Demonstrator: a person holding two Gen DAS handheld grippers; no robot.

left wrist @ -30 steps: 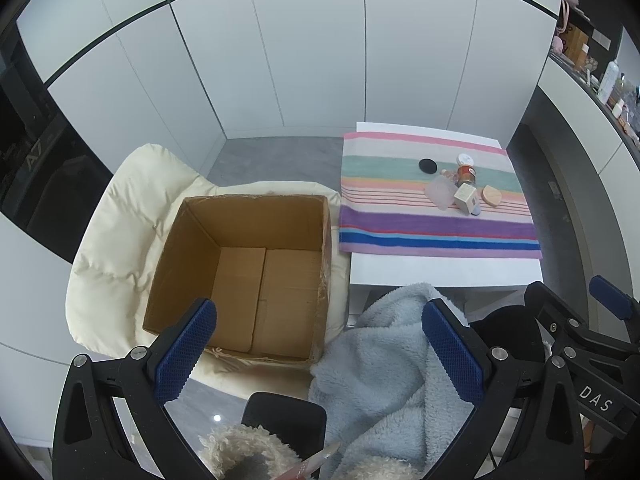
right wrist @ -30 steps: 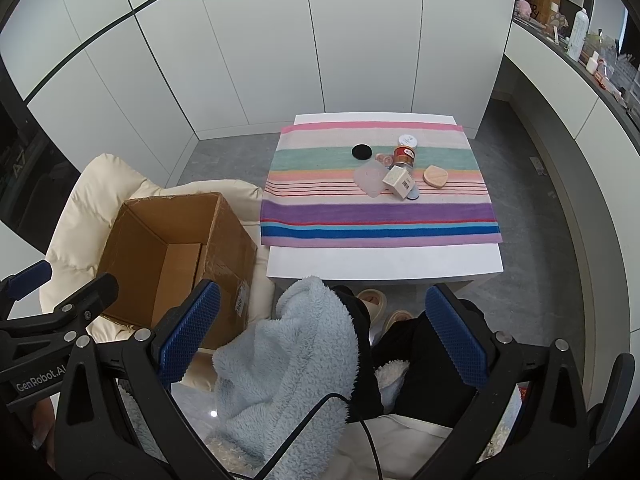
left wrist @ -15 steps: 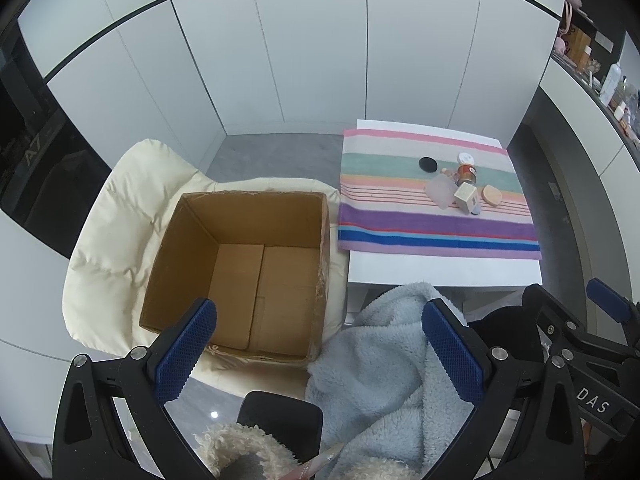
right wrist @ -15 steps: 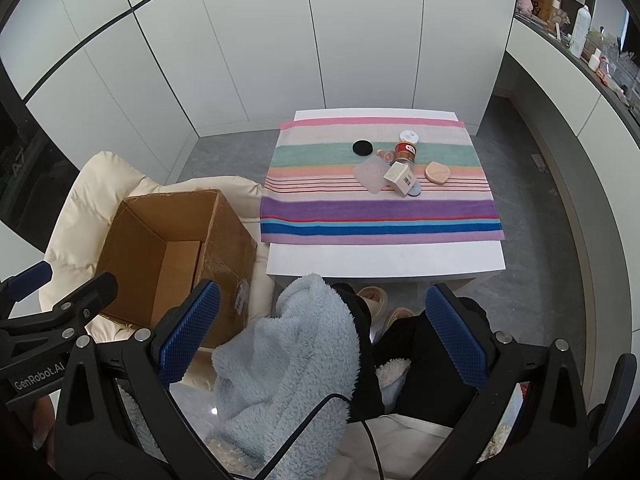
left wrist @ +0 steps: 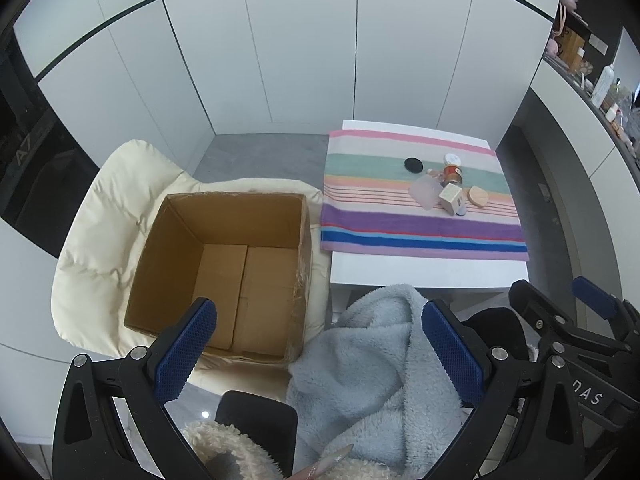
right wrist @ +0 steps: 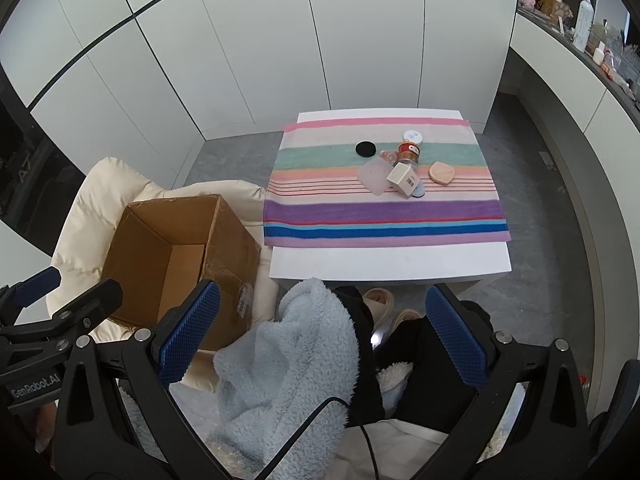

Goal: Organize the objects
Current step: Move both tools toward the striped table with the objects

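Cardboard box (left wrist: 224,276): open at the top, nothing in it; stands on a cream cushion (left wrist: 104,216), just ahead of the left gripper and ahead-left of the right gripper.
Left gripper (left wrist: 320,356): blue pads spread wide, nothing between them; held low over a pale blue fleece (left wrist: 368,364).
Right gripper (right wrist: 324,336): pads likewise wide apart, nothing held; hangs over the same fleece and dark clothing.
Desk (right wrist: 388,264): white, ahead of the right gripper and ahead-right of the left one; covered by a striped towel (right wrist: 380,216).
Items to sort: all clustered on the far half of the towel, well apart from both grippers.
- black disc (right wrist: 366,149), leftmost.
- small jar (right wrist: 409,152) with a red label, beside a white lid (right wrist: 413,136).
- small carton (right wrist: 404,180), cream, lying tilted.
- clear plastic piece (right wrist: 375,176), touching the carton's left side.
- tan pad (right wrist: 441,173), right of the carton.
- small pink bits (right wrist: 389,156), too small to identify.
Done so far: by appearance nothing; box bare, cluster untouched on the towel.
Left to do: judged to be every item, each to be picked off the towel and carried to the box.
Stage: the very start, both grippers free and well short of the cluster.
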